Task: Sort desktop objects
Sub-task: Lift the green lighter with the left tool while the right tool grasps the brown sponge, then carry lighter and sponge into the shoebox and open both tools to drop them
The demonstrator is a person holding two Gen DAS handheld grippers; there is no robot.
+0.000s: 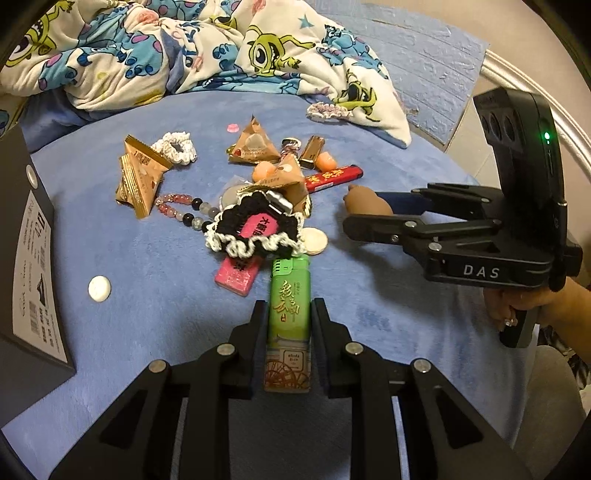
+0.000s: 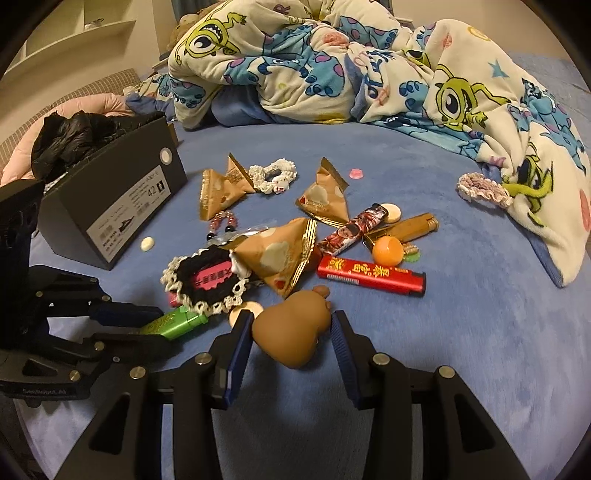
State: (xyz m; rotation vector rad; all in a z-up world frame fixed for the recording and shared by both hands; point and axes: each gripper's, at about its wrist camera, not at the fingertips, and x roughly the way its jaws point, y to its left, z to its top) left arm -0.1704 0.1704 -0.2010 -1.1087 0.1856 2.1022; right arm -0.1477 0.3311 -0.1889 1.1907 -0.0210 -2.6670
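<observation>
A green lighter (image 1: 287,325) is pinched lengthwise between the fingers of the left hand-held gripper (image 1: 286,308), at the near edge of a blue bed cover (image 1: 155,295). In the right wrist view a brown gourd-shaped toy (image 2: 295,332) is seen between the fingers of the right hand-held gripper (image 2: 291,321); the left pad is pressed to its side, while contact at the right pad cannot be told for certain, and the toy appears to be held just clear of the cover. The rest of the clutter is spread over the middle of the bed: a pink lighter (image 1: 240,273) under a black and white crocheted scrunchie (image 1: 255,230), a red lighter (image 2: 371,277), triangular snack packets (image 1: 138,177), a bead bracelet (image 1: 184,210), a white scrunchie (image 2: 273,174) and an orange ball (image 2: 387,250). A dark shoebox (image 2: 110,195) is stood at the left side of the bed, with a black jacket (image 2: 66,136) bunched behind it. A cartoon-printed quilt (image 2: 332,66) is heaped along the far side. Pale shelves (image 2: 92,29) are visible at the far left of the room
</observation>
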